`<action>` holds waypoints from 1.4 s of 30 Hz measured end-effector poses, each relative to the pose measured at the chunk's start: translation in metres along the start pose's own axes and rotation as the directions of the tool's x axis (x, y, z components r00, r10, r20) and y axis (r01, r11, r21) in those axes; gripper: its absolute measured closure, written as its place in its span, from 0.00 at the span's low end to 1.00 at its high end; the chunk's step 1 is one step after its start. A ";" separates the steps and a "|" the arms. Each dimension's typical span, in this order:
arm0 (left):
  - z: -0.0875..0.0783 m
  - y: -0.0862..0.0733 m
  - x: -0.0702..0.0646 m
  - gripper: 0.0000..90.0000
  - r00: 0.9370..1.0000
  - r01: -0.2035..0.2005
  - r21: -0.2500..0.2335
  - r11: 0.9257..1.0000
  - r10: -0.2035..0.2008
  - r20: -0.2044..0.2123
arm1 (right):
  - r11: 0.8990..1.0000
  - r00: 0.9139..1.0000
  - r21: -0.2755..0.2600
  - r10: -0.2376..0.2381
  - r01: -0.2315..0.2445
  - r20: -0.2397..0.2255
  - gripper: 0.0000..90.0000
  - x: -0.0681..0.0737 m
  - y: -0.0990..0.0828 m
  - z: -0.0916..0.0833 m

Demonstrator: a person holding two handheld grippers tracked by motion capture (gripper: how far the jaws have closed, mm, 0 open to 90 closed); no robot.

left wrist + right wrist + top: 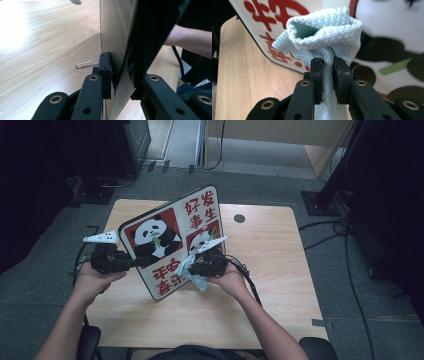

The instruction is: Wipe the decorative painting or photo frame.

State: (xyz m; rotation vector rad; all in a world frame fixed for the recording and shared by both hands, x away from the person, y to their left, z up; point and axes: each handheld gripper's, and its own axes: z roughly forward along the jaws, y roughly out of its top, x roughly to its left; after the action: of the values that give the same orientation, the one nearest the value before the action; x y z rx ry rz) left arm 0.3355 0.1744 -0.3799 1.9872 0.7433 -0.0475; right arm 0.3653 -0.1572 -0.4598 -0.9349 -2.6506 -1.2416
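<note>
A panda board (172, 240) with red characters stands tilted on its lower edge over the wooden table (270, 260). My left gripper (131, 262) is shut on the board's left edge; in the left gripper view the board (117, 37) runs edge-on between the jaws of my left gripper (122, 85). My right gripper (196, 268) is shut on a pale blue cloth (192, 272). In the right gripper view the bunched cloth (324, 35) bulges above my right gripper (327, 80) and presses against the board's printed face (387, 50).
A bent wire clip (86, 63) lies on the table behind the board. A round cable hole (239, 218) sits near the table's far edge. Black stands (325, 195) and cables (345, 245) lie on the carpet to the right.
</note>
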 end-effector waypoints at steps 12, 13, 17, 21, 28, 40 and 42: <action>0.002 0.000 -0.001 0.85 1.000 -0.008 0.009 1.000 0.008 0.000 | 0.998 1.000 0.051 0.029 -0.029 -0.002 0.88 -0.004 -0.023 0.017; 0.002 0.000 -0.001 0.85 1.000 -0.007 0.009 1.000 0.007 0.000 | 0.998 0.999 0.057 0.033 -0.033 -0.001 0.88 -0.004 -0.024 0.019; 0.002 0.000 0.000 0.85 1.000 -0.003 0.007 1.000 0.003 0.005 | 0.996 0.999 0.066 0.054 -0.054 -0.003 0.88 -0.005 -0.031 0.023; 0.002 0.000 0.000 0.85 1.000 -0.005 0.008 1.000 0.005 0.002 | 0.996 0.999 0.077 0.049 -0.049 0.001 0.88 -0.005 -0.030 0.022; -0.001 -0.001 0.002 0.85 1.000 0.002 -0.003 1.000 -0.002 0.007 | 0.998 0.999 0.050 0.038 -0.037 -0.007 0.88 -0.002 -0.024 0.011; -0.004 0.000 0.002 0.87 1.000 0.006 -0.001 1.000 -0.006 -0.005 | 1.000 1.000 -0.021 -0.010 0.010 -0.013 0.88 0.014 0.024 -0.027; -0.004 0.000 0.002 0.87 1.000 0.006 0.000 1.000 -0.006 -0.004 | 0.999 1.000 -0.034 -0.027 0.026 -0.014 0.88 0.017 0.036 -0.034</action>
State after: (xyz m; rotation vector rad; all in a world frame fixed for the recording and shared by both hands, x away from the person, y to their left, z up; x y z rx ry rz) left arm 0.3361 0.1788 -0.3787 1.9854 0.7522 -0.0466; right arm 0.3651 -0.1557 -0.4079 -0.8946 -2.6472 -1.2977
